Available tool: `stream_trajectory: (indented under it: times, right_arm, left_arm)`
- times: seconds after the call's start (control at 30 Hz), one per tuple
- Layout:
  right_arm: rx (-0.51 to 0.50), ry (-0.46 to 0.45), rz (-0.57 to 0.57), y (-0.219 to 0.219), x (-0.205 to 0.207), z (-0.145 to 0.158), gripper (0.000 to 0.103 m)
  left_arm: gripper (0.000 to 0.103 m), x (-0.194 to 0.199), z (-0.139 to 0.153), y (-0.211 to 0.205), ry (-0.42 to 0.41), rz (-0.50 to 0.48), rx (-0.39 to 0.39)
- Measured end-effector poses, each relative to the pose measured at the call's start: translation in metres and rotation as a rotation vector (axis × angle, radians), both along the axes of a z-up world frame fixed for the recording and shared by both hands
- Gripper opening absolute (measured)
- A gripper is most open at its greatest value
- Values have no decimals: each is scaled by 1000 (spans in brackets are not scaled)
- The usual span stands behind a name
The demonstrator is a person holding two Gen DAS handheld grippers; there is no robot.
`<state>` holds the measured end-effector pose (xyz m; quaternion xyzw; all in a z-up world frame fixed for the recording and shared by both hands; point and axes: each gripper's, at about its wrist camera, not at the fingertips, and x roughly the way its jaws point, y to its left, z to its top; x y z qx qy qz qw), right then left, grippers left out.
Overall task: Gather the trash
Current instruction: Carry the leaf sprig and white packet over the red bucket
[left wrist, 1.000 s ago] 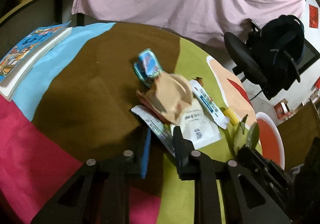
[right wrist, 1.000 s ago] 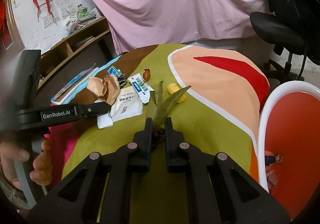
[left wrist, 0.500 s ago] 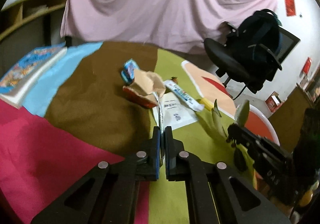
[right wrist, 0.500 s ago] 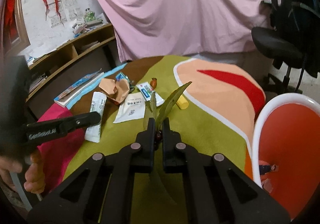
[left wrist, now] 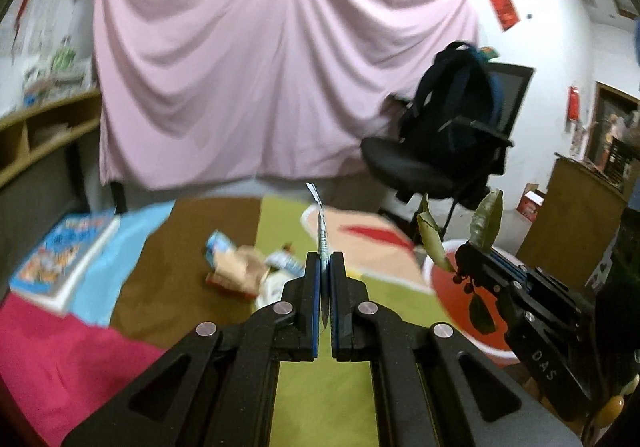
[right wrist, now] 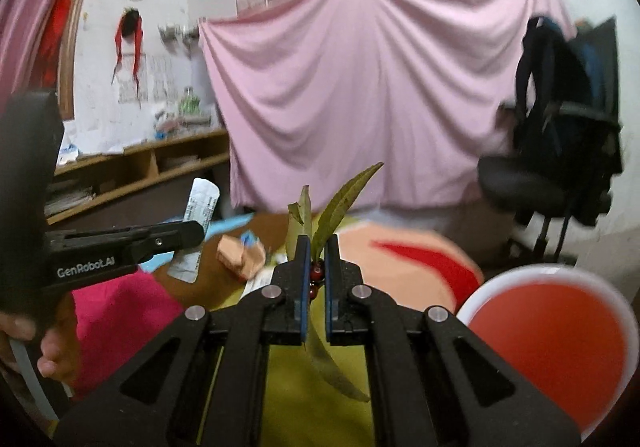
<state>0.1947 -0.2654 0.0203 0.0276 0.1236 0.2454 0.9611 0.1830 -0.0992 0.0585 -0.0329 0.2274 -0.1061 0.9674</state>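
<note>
Trash in both grips: flat wrapper (left wrist: 321,231) pinched edge-on in left gripper (left wrist: 325,267) fingers, leafy berry sprig (right wrist: 320,215) clamped in right gripper (right wrist: 316,251) fingers. Red bin (right wrist: 624,311) sits right of them, likely drop target. Remaining wrappers (left wrist: 240,271) lie beyond fingers on table (left wrist: 328,399).

The tabletop (left wrist: 328,399) wears a cloth of magenta, brown, light blue, olive and peach patches. Ahead of the left jaws lie a crumpled brown paper bag (left wrist: 240,271), a blue snack packet (left wrist: 218,245) and a white sachet (left wrist: 272,287). Far left lies a picture book (left wrist: 66,253).
</note>
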Motion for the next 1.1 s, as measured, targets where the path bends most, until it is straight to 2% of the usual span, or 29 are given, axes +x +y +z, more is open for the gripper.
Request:
stream_trajectory:
  times: [0.2, 0.47, 0.63, 0.83, 1.1]
  right_arm:
    - [59, -105, -101, -32, -20, 18, 34]
    - [81, -135, -244, -80, -31, 26, 34]
    - [121, -96, -326, -110, -29, 23, 34]
    - [166, -25, -396, -140, -24, 14, 34]
    - [176, 74, -448, -164, -13, 0, 35]
  left_arm:
    - [2, -11, 21, -31, -119, -77, 59]
    - [2, -8, 26, -87, -165, -206, 110]
    - [2, 3, 17, -125, -137, -284, 125]
    - [2, 20, 7, -159, -56, -369, 122]
    - [2, 46, -6, -185, 59, -418, 84]
